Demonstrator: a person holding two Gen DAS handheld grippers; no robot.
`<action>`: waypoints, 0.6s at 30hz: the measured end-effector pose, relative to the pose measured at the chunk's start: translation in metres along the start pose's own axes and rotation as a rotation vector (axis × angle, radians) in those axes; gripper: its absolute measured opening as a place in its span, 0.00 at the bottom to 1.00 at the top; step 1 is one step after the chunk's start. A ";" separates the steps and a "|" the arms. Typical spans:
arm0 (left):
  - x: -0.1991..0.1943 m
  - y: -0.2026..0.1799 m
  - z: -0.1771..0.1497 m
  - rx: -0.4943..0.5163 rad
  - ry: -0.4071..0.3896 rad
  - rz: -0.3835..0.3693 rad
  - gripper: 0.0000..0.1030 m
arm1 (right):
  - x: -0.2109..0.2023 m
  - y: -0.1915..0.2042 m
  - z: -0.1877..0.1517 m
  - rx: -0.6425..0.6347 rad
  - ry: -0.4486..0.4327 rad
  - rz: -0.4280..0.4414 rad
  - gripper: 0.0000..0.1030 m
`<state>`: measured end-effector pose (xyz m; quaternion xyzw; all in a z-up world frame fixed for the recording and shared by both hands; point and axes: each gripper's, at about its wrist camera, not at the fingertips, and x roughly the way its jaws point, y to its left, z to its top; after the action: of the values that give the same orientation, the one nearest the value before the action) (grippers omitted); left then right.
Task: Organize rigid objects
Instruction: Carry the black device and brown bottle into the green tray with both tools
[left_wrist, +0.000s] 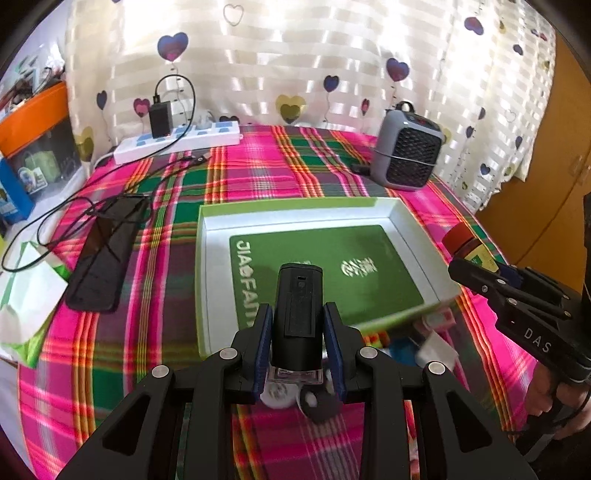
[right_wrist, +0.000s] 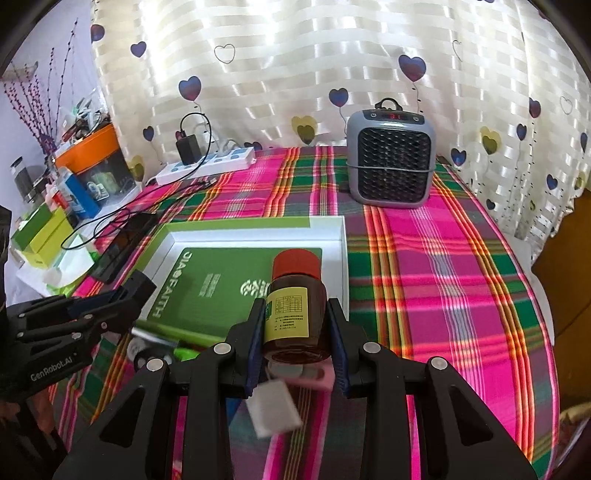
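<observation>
Currently both tools are loaded above the desk, which is covered in a pink-green plaid cloth (right_wrist: 443, 280). Largest item: shallow white tray (left_wrist: 413, 236) with green rim, mid-desk, a green booklet (left_wrist: 332, 273) lying flat inside it. Grey fan heater (right_wrist: 389, 160) stands near the far edge, well apart from the tray. Left tool (left_wrist: 298, 341) is clenched on a black cylindrical device (left_wrist: 298, 314), held over the tray's near edge. Right tool (right_wrist: 295, 336) is clenched on a brown jar (right_wrist: 295, 314) with red cap, label facing up, near the tray's right wall. Risks, as judged: the two tools converge on one tray and could collide; the smooth jar may slip or roll once released; small loose items (right_wrist: 275, 408) (blurred, not identifiable) lie just before the tray's near edge and could be knocked.
</observation>
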<state>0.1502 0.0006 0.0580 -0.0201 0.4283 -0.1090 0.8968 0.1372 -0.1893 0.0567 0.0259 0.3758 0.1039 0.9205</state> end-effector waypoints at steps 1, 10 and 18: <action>0.003 0.003 0.003 -0.005 0.003 0.001 0.26 | 0.003 0.000 0.002 -0.003 0.003 -0.001 0.32; 0.038 0.014 0.027 -0.005 0.030 0.023 0.26 | 0.040 -0.003 0.020 -0.017 0.045 -0.013 0.32; 0.063 0.018 0.037 -0.004 0.050 0.045 0.26 | 0.069 -0.003 0.029 -0.026 0.081 -0.010 0.32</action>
<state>0.2198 0.0024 0.0309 -0.0096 0.4511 -0.0884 0.8880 0.2060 -0.1764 0.0292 0.0079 0.4115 0.1050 0.9053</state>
